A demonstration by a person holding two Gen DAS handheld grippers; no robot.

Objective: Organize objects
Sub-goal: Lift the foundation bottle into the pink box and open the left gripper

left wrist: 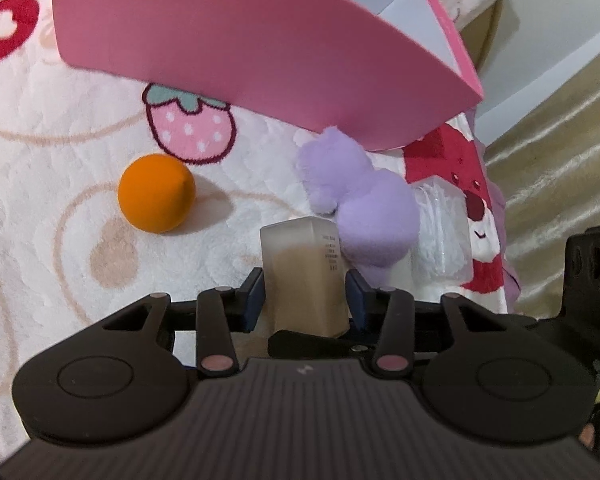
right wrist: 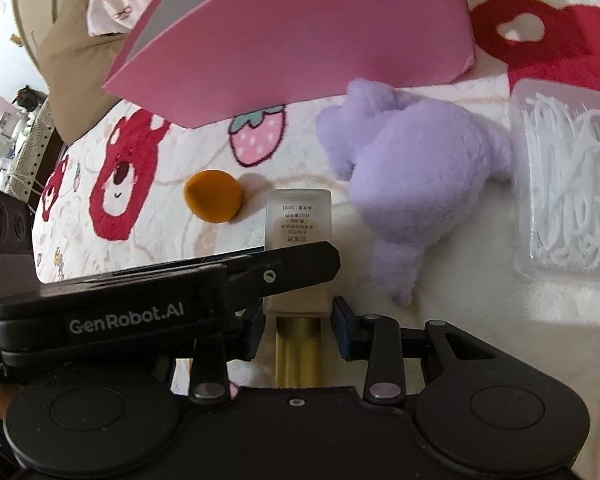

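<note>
- Four loose items show on the fleece blanket (left wrist: 40,160), none yet in the pink box (left wrist: 220,40): an orange makeup sponge (left wrist: 157,193), a purple plush toy (left wrist: 360,208), a clear tub of floss picks (right wrist: 568,188), and the foundation bottle (left wrist: 306,276) now in hand.
- Foundation bottle: frosted glass, beige fluid, gold cap (right wrist: 298,352). It sits off the blanket, in front of the box and just beside the plush toy.
- Left gripper (left wrist: 305,300): pads press both glass sides of the bottle; clamped on it.
- Right gripper (right wrist: 298,316): jaws closed in at the neck end of the same bottle, where the gold cap begins; it reads as gripping too. Whether the cap is being tightened, or the bottle handed across, cannot be told.
- Pink box: open, pale lining visible at one corner. Something dark shows over its rim in the left wrist view, too little to name.
- Sponge lies alone, well apart from the plush toy; the floss tub is just beside the plush toy on its far side.
- Judgement: early stage. One item in hand, three untouched, assuming the box is the destination.
</note>
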